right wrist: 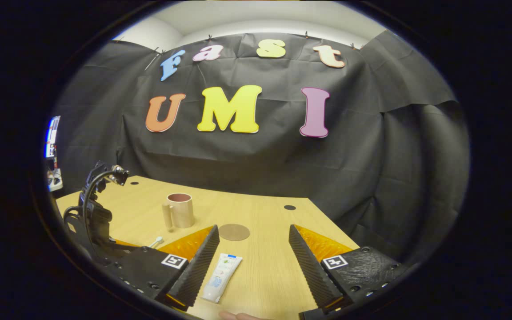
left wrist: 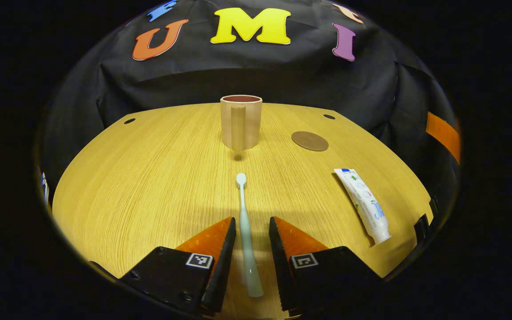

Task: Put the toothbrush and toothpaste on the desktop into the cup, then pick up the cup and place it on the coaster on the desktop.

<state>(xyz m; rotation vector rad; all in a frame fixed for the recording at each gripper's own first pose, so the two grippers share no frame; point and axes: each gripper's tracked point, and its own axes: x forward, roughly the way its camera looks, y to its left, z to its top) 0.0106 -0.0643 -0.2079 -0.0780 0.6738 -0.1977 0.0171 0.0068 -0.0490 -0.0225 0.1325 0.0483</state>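
Step one: my left gripper (left wrist: 251,231), fingers apart, straddled the toothbrush (left wrist: 246,231); closing came next. Right gripper (right wrist: 252,253) hung open above the toothpaste (right wrist: 222,277).

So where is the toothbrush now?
In the left gripper view the toothbrush lies flat on the desk between the open left gripper's fingers, head pointing to the cup.

One cup (left wrist: 241,122) on the desk, one coaster (left wrist: 310,141) beside it. One toothbrush (left wrist: 246,231), one toothpaste tube (left wrist: 363,205). And two grippers: left gripper (left wrist: 252,229), right gripper (right wrist: 253,238).
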